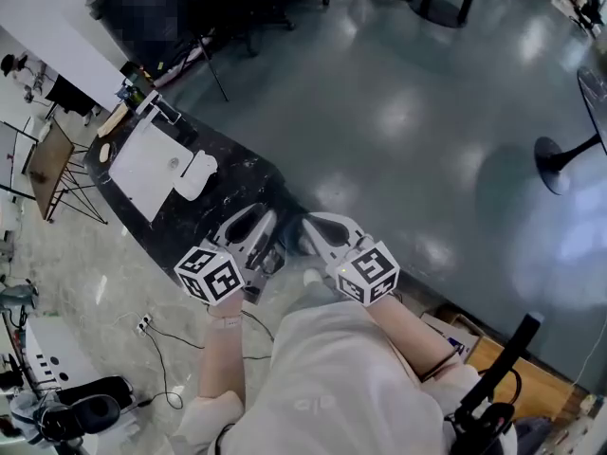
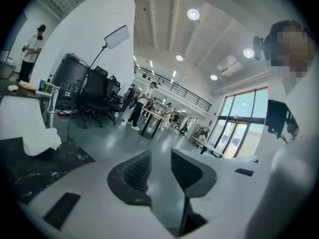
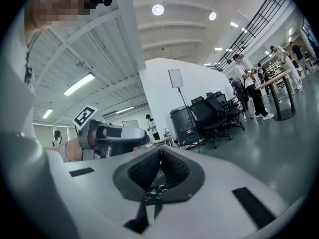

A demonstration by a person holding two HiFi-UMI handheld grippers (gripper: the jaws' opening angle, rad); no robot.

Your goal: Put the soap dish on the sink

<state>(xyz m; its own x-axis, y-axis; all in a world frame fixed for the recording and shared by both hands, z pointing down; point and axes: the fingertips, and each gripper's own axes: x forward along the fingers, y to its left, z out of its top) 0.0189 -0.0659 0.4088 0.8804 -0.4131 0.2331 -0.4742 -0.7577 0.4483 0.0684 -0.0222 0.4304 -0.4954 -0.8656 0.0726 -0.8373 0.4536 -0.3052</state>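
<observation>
The white soap dish (image 1: 194, 174) lies on the black marble counter (image 1: 242, 173), right beside the white sink (image 1: 142, 167), which has a faucet at its far end. In the left gripper view the soap dish (image 2: 42, 138) shows at the left edge, well ahead of the jaws. Both grippers hang close to the person's body over the counter's near end, apart from the dish. My left gripper (image 1: 258, 216) (image 2: 160, 156) stands open by a narrow gap with nothing in it. My right gripper (image 1: 309, 222) (image 3: 160, 151) is shut, pads meeting, empty.
A grey floor spreads to the right of the counter, with a fan base (image 1: 560, 164) on it. Black office chairs and a dark bin (image 2: 70, 83) stand beyond the sink. A board on an easel (image 1: 47, 164) and cables (image 1: 161, 335) are at the left. People stand far off.
</observation>
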